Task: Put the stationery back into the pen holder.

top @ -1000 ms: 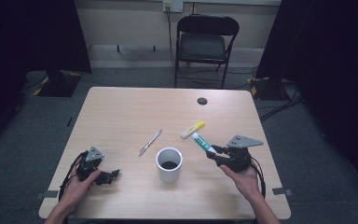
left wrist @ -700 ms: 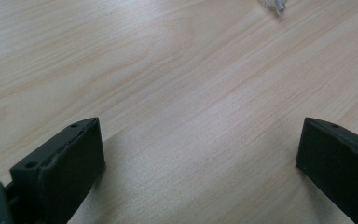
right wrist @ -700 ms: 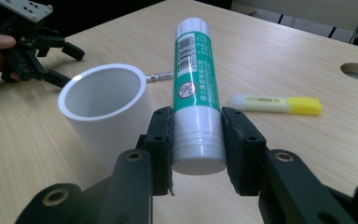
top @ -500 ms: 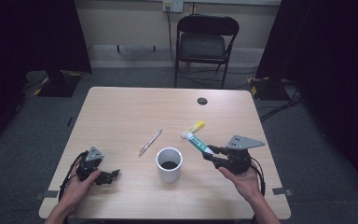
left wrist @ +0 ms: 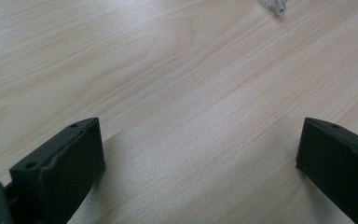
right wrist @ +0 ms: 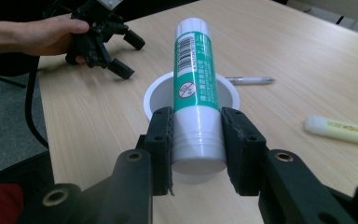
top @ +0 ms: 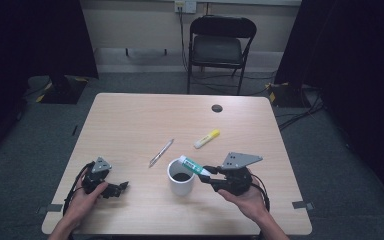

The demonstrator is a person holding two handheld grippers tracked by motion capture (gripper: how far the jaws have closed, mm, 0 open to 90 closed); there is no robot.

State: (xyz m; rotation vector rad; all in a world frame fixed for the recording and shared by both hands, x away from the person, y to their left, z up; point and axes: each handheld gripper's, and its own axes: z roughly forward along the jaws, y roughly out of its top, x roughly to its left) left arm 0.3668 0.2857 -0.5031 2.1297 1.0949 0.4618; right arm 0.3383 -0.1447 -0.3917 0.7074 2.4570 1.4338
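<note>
- Right gripper (right wrist: 196, 135): jaws clamped on the white cap end of a green-and-white glue stick (right wrist: 195, 79), one pad against each side of the tube.
- Glue stick (top: 194, 165): held tilted above the table, its free end over the rim of the white cup (top: 181, 177).
- White cup: upright near the table's front edge, between the two grippers, its dark inside visible from above.
- Left gripper (top: 114, 189): resting on the table (top: 130, 120) in the person's left hand (top: 82, 202); jaws spread wide with bare wood between them.
- Beyond the cup: a pen (top: 160, 152) and a yellow highlighter (top: 206, 139), lying flat and apart.
</note>
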